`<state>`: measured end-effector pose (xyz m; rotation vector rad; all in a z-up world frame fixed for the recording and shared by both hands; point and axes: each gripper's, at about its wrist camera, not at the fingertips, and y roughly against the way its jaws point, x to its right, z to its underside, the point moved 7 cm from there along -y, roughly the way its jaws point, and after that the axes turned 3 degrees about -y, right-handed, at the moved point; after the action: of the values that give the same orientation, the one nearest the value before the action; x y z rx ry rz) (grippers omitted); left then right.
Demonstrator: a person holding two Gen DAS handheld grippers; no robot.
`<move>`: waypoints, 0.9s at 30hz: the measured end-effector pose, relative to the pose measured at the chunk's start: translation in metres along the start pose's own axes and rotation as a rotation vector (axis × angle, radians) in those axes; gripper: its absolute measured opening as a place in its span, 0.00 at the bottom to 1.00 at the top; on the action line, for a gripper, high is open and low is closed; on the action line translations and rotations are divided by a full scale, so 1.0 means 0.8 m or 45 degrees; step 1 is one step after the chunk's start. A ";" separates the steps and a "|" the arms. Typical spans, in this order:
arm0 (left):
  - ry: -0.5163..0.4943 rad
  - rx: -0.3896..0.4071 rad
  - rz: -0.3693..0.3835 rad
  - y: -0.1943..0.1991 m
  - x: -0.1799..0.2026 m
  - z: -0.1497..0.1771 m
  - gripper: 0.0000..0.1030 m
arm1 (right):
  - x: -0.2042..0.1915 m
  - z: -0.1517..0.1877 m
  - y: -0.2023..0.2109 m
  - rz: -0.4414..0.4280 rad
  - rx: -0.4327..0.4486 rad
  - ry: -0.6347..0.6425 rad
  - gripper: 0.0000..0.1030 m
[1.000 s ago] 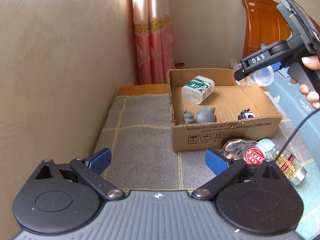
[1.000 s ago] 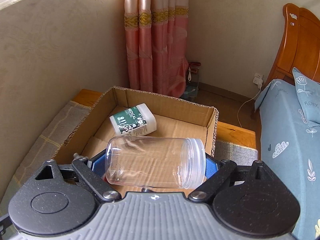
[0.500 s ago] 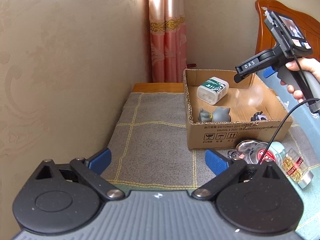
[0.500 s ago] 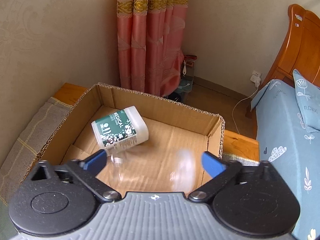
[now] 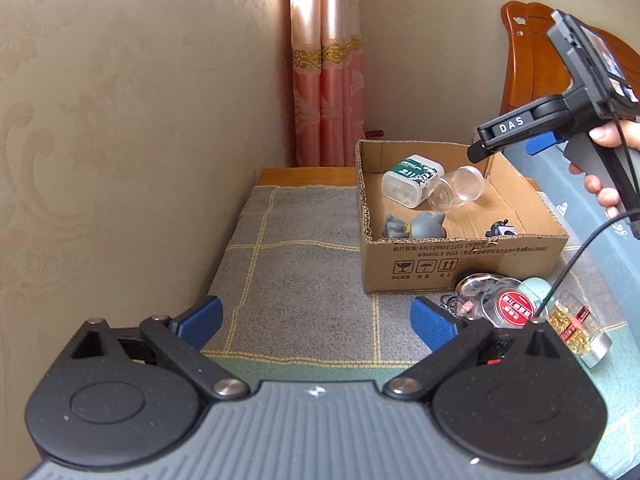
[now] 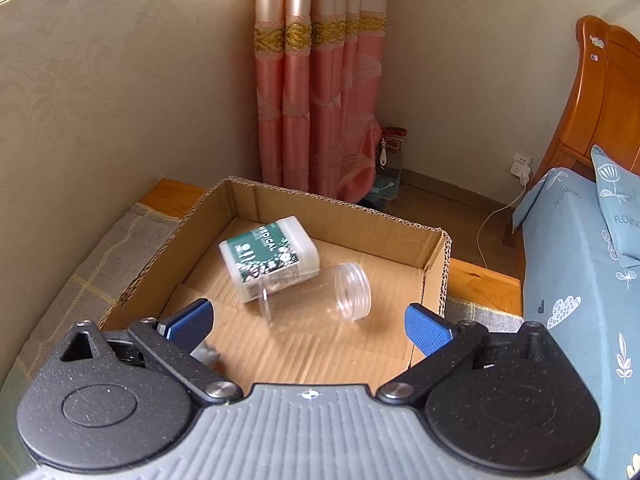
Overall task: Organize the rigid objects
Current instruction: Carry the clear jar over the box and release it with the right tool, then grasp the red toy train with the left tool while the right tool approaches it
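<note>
A clear plastic jar (image 6: pixel 316 300) lies on its side inside the open cardboard box (image 6: pixel 434 268), against a white container with a green label (image 6: pixel 270 258). In the left wrist view the jar (image 5: pixel 456 194), the container (image 5: pixel 412 184), a grey cat figure (image 5: pixel 416 226) and a small dark toy (image 5: pixel 500 230) lie in the box (image 5: pixel 460 260). My right gripper (image 6: pixel 308 324) is open and empty above the box; it also shows in the left wrist view (image 5: pixel 500 140). My left gripper (image 5: pixel 316 318) is open and empty over the grey mat.
In front of the box sit a round tin (image 5: pixel 476 290), a red-lidded jar (image 5: pixel 514 306), a pale green lid (image 5: pixel 534 286) and a jar of gold bits (image 5: pixel 576 328). A wall (image 5: pixel 120 160) stands to the left. A blue-covered bed (image 6: pixel 580 280) lies to the right.
My right gripper opened and released the clear jar, which dropped into the box and came to rest beside the white container. My left gripper drew back from the box.
</note>
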<state>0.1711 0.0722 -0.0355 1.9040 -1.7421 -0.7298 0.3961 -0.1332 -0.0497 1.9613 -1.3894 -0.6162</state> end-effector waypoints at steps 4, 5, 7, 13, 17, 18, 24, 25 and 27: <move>-0.010 0.004 0.007 0.006 0.005 0.004 0.97 | -0.005 0.021 0.028 -0.035 0.035 -0.007 1.00; -0.014 0.007 0.008 0.008 0.006 0.005 0.97 | -0.006 0.028 0.037 -0.046 0.042 -0.011 1.00; -0.021 0.008 0.012 0.009 0.008 0.006 0.97 | -0.007 0.040 0.052 -0.057 0.060 -0.011 1.00; -0.043 0.011 0.040 0.012 0.020 0.010 0.97 | -0.009 0.078 0.092 -0.081 0.126 -0.030 1.00; -0.066 0.009 0.058 0.012 0.028 0.014 0.97 | -0.001 0.117 0.105 -0.096 0.142 -0.055 1.00; -0.066 0.005 0.061 0.011 0.029 0.015 0.97 | 0.002 0.132 0.107 -0.093 0.140 -0.064 1.00; -0.126 -0.028 0.096 -0.001 0.047 0.026 0.97 | 0.018 0.211 0.097 0.019 0.106 -0.126 1.00; -0.144 -0.035 0.111 -0.005 0.051 0.028 0.97 | 0.019 0.222 0.096 0.030 0.104 -0.135 1.00; -0.183 -0.048 0.154 -0.012 0.061 0.035 0.97 | 0.022 0.244 0.098 0.036 0.093 -0.152 1.00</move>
<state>0.1627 0.0252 -0.0663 1.7418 -1.8972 -0.8659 0.2164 -0.2139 -0.1253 1.9859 -1.5296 -0.6884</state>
